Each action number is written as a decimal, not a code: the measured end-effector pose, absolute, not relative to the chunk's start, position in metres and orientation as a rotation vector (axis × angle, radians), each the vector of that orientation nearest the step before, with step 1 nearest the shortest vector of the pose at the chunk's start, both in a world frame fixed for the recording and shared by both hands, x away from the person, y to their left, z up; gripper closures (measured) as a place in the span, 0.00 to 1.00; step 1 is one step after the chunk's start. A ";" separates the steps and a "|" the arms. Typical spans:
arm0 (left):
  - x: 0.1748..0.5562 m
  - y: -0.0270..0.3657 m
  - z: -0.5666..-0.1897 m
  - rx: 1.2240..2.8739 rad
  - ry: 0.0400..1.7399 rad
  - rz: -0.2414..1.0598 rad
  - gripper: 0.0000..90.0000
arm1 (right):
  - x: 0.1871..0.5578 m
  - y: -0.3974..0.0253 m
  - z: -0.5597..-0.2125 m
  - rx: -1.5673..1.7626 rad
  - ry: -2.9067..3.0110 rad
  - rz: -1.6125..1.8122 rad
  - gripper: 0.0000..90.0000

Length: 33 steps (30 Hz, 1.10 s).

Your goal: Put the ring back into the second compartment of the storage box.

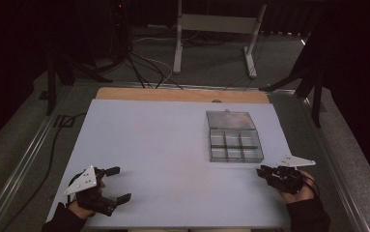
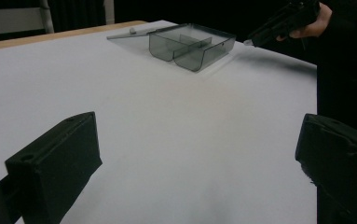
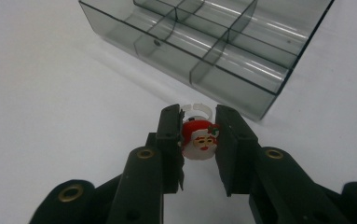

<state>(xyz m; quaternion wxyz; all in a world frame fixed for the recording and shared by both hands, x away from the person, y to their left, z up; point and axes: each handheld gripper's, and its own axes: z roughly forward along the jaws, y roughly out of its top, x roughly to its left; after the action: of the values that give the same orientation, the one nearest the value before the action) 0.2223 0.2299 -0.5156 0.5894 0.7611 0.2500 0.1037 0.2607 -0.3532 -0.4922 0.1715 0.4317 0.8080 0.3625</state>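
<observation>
nearby, open compartment box empty

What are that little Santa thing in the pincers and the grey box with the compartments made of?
The Santa ring looks like moulded plastic: a glossy painted face on a pale, translucent band, held between the right gripper fingers. The compartment box seems to be smoke-tinted clear hard plastic, since the table shows through its walls and its edges catch bright glints. Its open lid looks the same.
</observation>
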 end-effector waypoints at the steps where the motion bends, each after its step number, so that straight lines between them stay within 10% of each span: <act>1: 0.222 0.230 -0.516 1.775 0.582 0.241 0.00 | 0.261 -0.352 -0.491 1.225 2.292 1.032 0.80; 33: 0.223 0.229 -0.516 1.774 0.580 0.240 0.00 | 0.277 -0.326 -0.468 1.185 2.290 1.055 0.80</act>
<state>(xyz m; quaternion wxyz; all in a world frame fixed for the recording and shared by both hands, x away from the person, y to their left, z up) 0.2226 0.2292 -0.5155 0.5891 0.7619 0.2489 0.1029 0.2774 -0.3260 -0.4679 0.1770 0.4186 0.8090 0.3729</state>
